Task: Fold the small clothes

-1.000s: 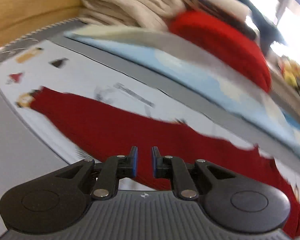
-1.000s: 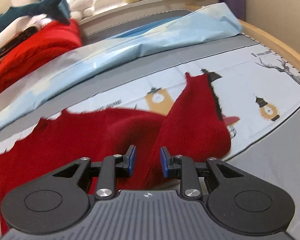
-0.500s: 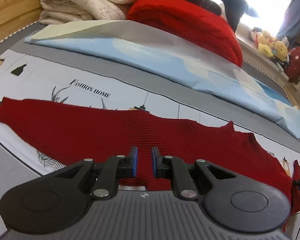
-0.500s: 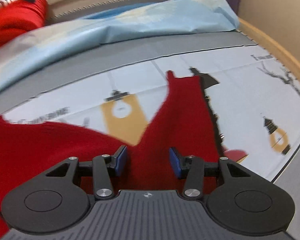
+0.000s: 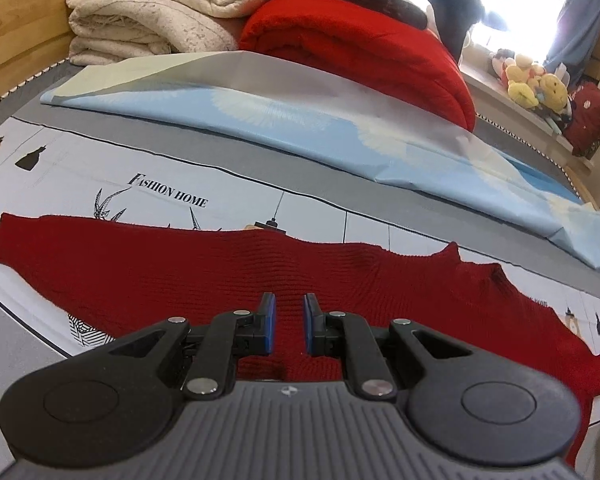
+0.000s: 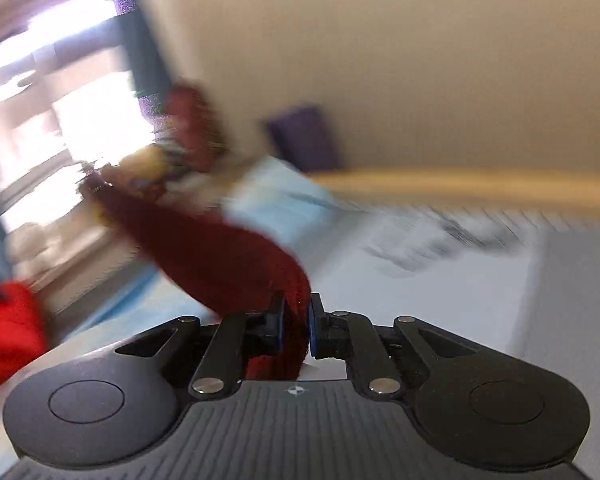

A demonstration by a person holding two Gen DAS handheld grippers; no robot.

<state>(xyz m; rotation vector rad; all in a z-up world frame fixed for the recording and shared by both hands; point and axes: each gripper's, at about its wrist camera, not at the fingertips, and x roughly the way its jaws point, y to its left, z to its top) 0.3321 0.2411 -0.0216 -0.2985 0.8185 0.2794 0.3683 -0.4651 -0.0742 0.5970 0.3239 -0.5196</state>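
A dark red knit sweater [image 5: 172, 264] lies spread across the printed bed sheet [image 5: 100, 168], one sleeve reaching far left. My left gripper [image 5: 288, 320] sits low over its near edge, jaws narrow, with a bunch of the knit caught between the blue pads. In the blurred right wrist view, my right gripper [image 6: 296, 320] has its jaws closing tight on the sweater's other sleeve [image 6: 220, 264], which trails up and to the left off the bed. The pads press on the knit.
A light blue pillowcase [image 5: 320, 128] lies beyond the sweater. Behind it are a folded bright red blanket [image 5: 360, 44] and cream blankets [image 5: 152, 8]. Plush toys [image 5: 536, 88] sit by the window. A wooden bed frame [image 5: 16, 32] runs along the left.
The right gripper opened wide over the sleeve, then clamped on it and swung away fast, lifting the sleeve. The left gripper shifted along the sweater with its jaws unchanged.
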